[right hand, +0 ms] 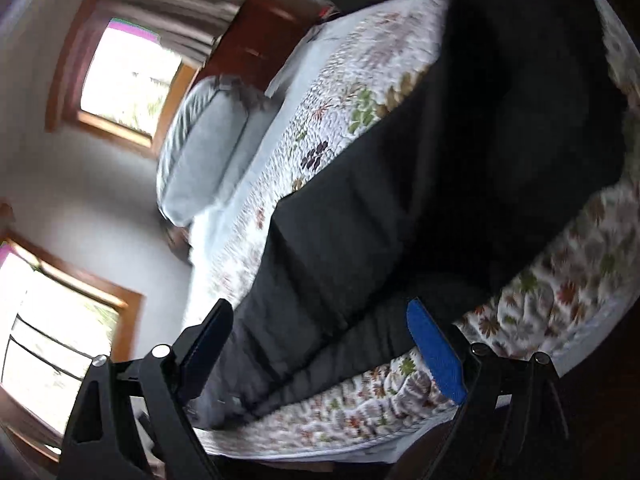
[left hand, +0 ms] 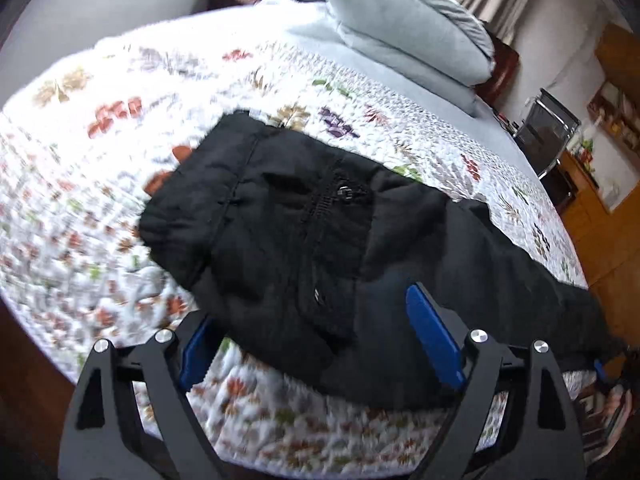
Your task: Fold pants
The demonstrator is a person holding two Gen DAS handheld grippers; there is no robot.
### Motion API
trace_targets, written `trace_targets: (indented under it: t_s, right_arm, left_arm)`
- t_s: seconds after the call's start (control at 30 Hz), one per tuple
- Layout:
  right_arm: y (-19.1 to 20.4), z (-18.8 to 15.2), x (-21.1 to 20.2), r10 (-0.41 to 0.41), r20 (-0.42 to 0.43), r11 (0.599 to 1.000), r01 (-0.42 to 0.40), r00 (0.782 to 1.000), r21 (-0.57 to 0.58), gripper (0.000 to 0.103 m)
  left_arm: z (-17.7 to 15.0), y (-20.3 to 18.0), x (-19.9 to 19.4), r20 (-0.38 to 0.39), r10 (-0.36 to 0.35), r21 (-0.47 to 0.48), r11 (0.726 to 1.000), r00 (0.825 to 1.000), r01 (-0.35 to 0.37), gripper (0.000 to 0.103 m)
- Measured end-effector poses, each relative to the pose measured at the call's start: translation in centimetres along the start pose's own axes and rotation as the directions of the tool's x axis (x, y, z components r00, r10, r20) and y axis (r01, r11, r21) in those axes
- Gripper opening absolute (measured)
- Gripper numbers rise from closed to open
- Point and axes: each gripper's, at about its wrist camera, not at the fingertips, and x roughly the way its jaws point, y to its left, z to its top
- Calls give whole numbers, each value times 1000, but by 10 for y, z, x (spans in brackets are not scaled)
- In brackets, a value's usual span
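Black pants [left hand: 320, 236] lie on a floral quilt [left hand: 100, 184] on a bed, waist end with zipper and buttons toward the left wrist view, legs trailing off to the right. My left gripper [left hand: 316, 332] is open, its blue pads on either side of the waist end's near edge. In the right wrist view the pants' legs [right hand: 420, 200] stretch across the quilt [right hand: 540, 300] to the leg ends. My right gripper [right hand: 316, 344] is open and straddles the leg end. Whether the fingers touch the cloth I cannot tell.
Grey pillows [left hand: 408, 28] are stacked at the head of the bed and show in the right wrist view [right hand: 208, 148]. A wooden headboard [right hand: 260, 36], windows [right hand: 132, 76], a desk with a chair [left hand: 548, 128] and the wooden floor [left hand: 608, 240] surround the bed.
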Motion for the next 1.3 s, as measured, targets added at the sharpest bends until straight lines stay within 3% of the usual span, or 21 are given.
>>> trace_targets:
  t_s: [0.17, 0.27, 0.3, 0.37, 0.43, 0.53, 0.67, 0.77, 0.83, 0.93, 0.97, 1.0, 1.03, 1.1, 1.13, 1.2, 1.23, 1.3]
  right_arm:
    - [-15, 5, 9, -8, 2, 999, 7, 1000, 48, 90]
    - [-22, 12, 21, 11, 23, 996, -13, 1000, 90, 89]
    - [-24, 16, 26, -17, 19, 994, 14, 1000, 108, 87]
    - [-28, 22, 36, -33, 25, 991, 29, 999, 133, 78]
    - [-31, 27, 41, -2, 51, 988, -5, 999, 153, 53]
    - [-30, 38, 49, -35, 59, 987, 25, 998, 162, 34]
    - [-5, 54, 53, -58, 59, 996, 53, 997, 78, 17]
    - [30, 68, 51, -29, 76, 998, 33, 997, -49, 14]
    - [62, 77, 40, 108, 112, 981, -88, 988, -171, 14]
    - [90, 78, 24, 205, 134, 944, -159, 970, -290, 14]
    - [93, 74, 19, 192, 135, 934, -139, 972, -328, 15]
    - [93, 69, 17, 147, 137, 928, -89, 980, -361, 33]
    - [90, 63, 16, 89, 133, 920, -31, 987, -390, 62]
    - [68, 45, 15, -113, 144, 914, 160, 983, -372, 88]
    - [56, 37, 14, -184, 132, 905, 220, 974, -365, 85]
    - [30, 20, 10, -258, 69, 908, 266, 964, -325, 85]
    - [16, 15, 4, -263, 54, 922, 268, 963, -281, 86]
    - [-2, 12, -13, -181, 57, 967, 189, 982, -171, 86]
  left_arm:
    - [-4, -10, -49, 121, -27, -23, 999, 992, 30, 89]
    - [4, -40, -60, 172, -121, 21, 993, 978, 119, 92]
    - [7, -53, -59, 170, -168, 41, 986, 971, 163, 94]
    - [12, -72, -43, 134, -203, 79, 978, 970, 193, 95]
    - [10, -88, -22, 97, -193, 130, 975, 976, 180, 95]
    - [6, -100, 20, 6, -157, 151, 976, 988, 154, 95]
    - [-7, -87, 66, -127, -107, 118, 985, 986, 122, 95]
    - [-14, -83, 73, -131, -93, 153, 982, 987, 113, 95]
    - [-16, -84, 77, -138, -79, 177, 979, 987, 103, 95]
    - [-16, -83, 75, -149, -76, 180, 978, 986, 103, 95]
    - [-16, -82, 75, -152, -80, 179, 978, 985, 107, 95]
    - [-16, -81, 75, -155, -86, 177, 978, 984, 113, 95]
    - [-15, -80, 75, -157, -90, 175, 978, 983, 117, 95]
    - [-15, -80, 75, -162, -91, 183, 976, 983, 120, 95]
    - [-15, -80, 75, -165, -87, 193, 974, 982, 118, 95]
    - [-16, -82, 75, -171, -75, 214, 970, 982, 111, 95]
    - [-17, -83, 76, -174, -68, 222, 969, 982, 107, 95]
    - [-17, -84, 77, -177, -60, 228, 968, 982, 100, 95]
